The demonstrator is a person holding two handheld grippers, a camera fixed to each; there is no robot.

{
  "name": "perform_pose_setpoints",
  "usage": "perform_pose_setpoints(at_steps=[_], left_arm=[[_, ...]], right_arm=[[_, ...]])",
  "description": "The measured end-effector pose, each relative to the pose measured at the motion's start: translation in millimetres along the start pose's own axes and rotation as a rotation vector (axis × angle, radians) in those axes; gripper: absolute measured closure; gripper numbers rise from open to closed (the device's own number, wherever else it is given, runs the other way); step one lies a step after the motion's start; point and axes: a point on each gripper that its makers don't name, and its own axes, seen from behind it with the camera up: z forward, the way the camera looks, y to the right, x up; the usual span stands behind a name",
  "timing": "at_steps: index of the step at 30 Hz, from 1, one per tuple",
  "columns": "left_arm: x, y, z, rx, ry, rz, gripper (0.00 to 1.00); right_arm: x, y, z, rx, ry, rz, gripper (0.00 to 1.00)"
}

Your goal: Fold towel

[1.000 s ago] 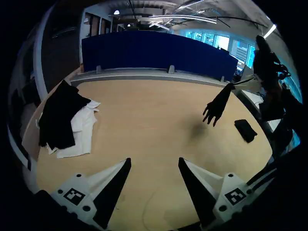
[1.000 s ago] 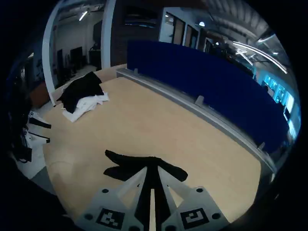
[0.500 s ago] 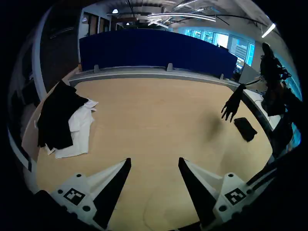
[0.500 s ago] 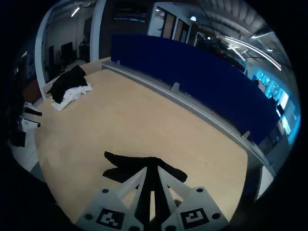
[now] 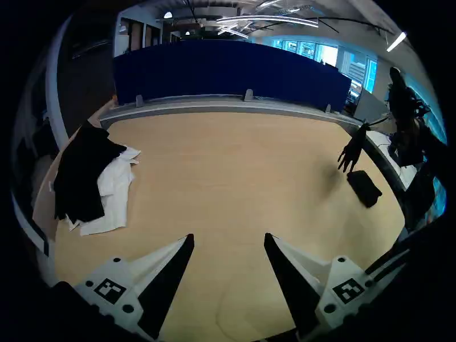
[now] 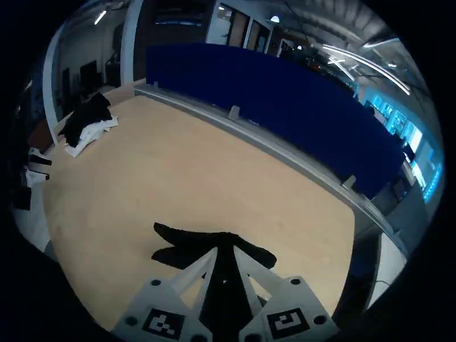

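Black glove-shaped cloth [image 6: 182, 242] hangs pinched in the right gripper's [image 6: 225, 251] pressed-together fingers over the wooden bench [image 5: 228, 159], near its right edge and a folded black piece [image 5: 365, 187]. It probably wants lowering flat and square beside that piece before release. Left gripper [image 5: 228, 236] hovers spread and empty; a black-and-white cloth heap [image 5: 94, 182] at the left edge lies well clear.

Dim, ceiling strip lights, fisheye-warped edges.
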Motion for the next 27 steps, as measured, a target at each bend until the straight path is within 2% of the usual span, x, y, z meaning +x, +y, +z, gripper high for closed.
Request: perform_pose_setpoints(at_steps=[11,20,27], left_arm=[[1.8,12.0,6.0,0.011,-0.011,0.008,0.09],[4.2,21.9,7.3,0.008,-0.015,0.018,0.09],[8.1,29.3,9.3,-0.001,-0.015,0.028,0.09]], right_arm=[[-17.0,27.1,9.1,-0.002,-0.02,0.01,0.97],[-30.1,30.6,10.2,0.008,-0.031,0.015,0.97],[-49.8,29.8,-1.4,0.014,-0.034,0.038,0.97]])
